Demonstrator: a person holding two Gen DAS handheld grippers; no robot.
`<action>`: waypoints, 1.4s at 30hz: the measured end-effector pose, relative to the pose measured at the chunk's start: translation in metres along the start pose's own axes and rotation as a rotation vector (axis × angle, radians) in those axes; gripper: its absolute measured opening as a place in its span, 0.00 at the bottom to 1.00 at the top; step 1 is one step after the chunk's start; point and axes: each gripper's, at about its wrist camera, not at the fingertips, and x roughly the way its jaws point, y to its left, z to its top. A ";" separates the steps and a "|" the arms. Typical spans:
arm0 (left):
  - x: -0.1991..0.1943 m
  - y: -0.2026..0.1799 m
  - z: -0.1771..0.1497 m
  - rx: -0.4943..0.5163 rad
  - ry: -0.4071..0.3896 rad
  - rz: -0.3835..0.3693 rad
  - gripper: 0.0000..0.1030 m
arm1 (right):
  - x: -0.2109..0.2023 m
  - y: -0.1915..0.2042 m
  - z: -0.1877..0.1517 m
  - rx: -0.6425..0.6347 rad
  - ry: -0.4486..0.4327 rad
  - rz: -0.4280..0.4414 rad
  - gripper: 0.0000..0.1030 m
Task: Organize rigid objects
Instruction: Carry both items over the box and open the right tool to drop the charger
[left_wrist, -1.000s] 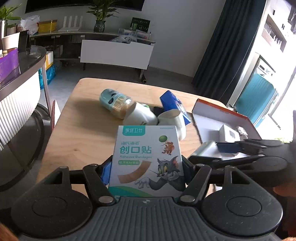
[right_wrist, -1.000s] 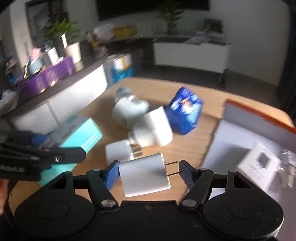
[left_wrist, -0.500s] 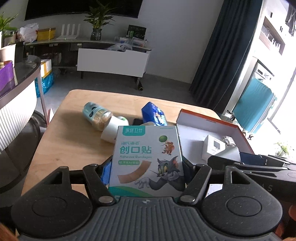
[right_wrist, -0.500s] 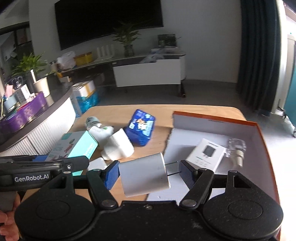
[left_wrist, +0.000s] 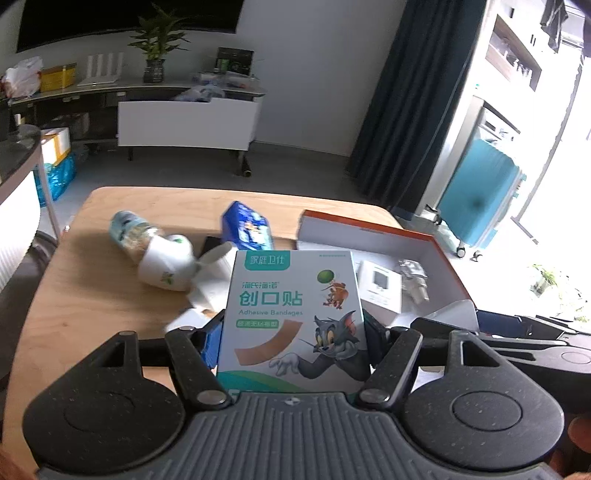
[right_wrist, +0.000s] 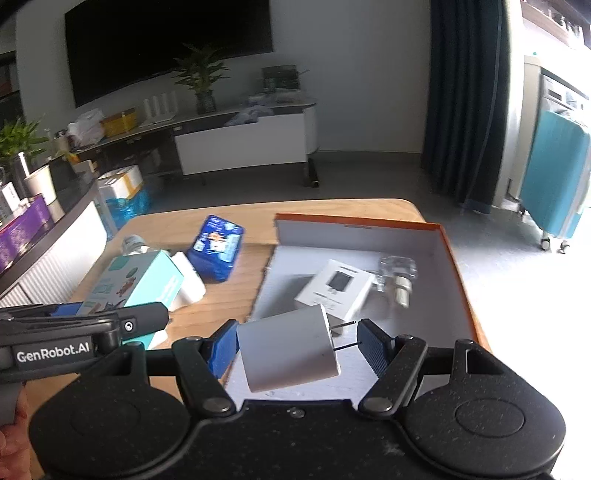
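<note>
Inspector A: The adhesive bandage box (left_wrist: 291, 317) stands upright between the blue pads of the left gripper (left_wrist: 291, 332), both pads pressed against its sides, held above the near edge of the wooden table (left_wrist: 88, 295).

Inspector B: And the right side?

Inspector A: The white charger (right_wrist: 290, 350) sits between the jaws of the right gripper (right_wrist: 295, 345). The left pad touches its body; its two prongs point at the right pad and appear to reach it, so the charger is pinched lengthwise. It hangs over the near left corner of the orange-rimmed box (right_wrist: 458, 258).

Inspector B: Contents of that box?

Inspector A: A small white carton (right_wrist: 334, 288) and, just beside it, a clear plug-in device (right_wrist: 397, 273).

Inspector B: The table otherwise?

Inspector A: A blue packet (right_wrist: 216, 247), a white cup (left_wrist: 166, 264) on its side, and a toppled jar (left_wrist: 129, 230) touching it.

Inspector B: The room?

Inspector A: A low white cabinet (left_wrist: 188, 122), a potted plant (left_wrist: 155, 55), dark curtains (left_wrist: 402, 96), and a teal suitcase (left_wrist: 480, 195).
</note>
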 end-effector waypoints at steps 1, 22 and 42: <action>0.001 -0.004 0.000 0.001 0.004 -0.006 0.69 | -0.001 -0.002 0.000 0.004 0.000 -0.008 0.81; 0.030 -0.059 0.011 0.090 0.026 -0.078 0.69 | -0.013 -0.067 -0.005 0.119 -0.011 -0.119 0.81; 0.046 -0.069 0.022 0.115 0.037 -0.067 0.69 | 0.004 -0.083 0.024 0.109 -0.043 -0.127 0.81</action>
